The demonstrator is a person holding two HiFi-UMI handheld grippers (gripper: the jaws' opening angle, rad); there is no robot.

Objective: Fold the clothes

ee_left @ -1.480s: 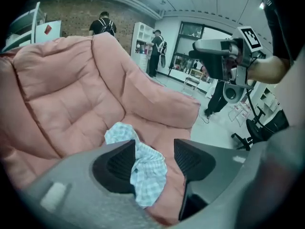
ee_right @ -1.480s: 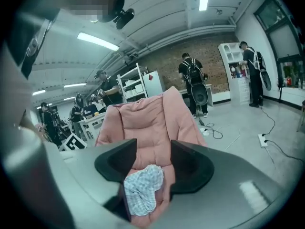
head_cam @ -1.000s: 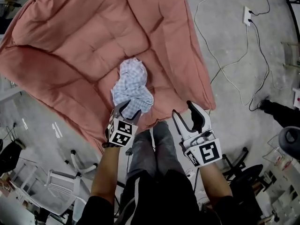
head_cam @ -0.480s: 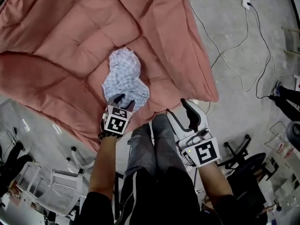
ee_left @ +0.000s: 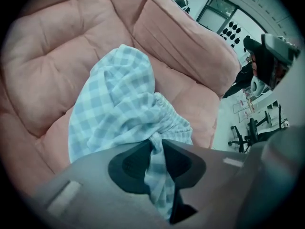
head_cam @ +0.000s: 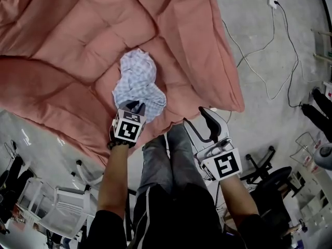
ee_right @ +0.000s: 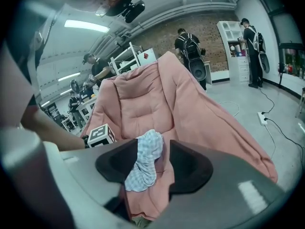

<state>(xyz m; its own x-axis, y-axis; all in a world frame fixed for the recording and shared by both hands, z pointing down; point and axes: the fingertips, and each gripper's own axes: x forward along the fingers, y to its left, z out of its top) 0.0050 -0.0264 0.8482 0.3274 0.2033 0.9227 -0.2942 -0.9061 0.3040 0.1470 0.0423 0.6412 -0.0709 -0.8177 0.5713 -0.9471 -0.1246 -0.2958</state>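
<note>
Pink quilt (head_cam: 67,40), puffy and stitched in broad squares, spreads over the grey floor (head_cam: 270,61). Near its front edge lies the cloth (head_cam: 137,82), a thin blue-and-white check crumpled into a long heap. The left gripper (head_cam: 136,108) pinches the heap's near end. Its jaws have just been closing; a second ago they stood spread at that same end. The right gripper (head_cam: 205,126) hangs beside the quilt's edge, jaws apart and empty, as before.

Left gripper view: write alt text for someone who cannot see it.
The left tool, whose jaws have just been closing, pinches a bunched edge of a blue checked garment. The garment lies crumpled on a pink quilt.
</note>
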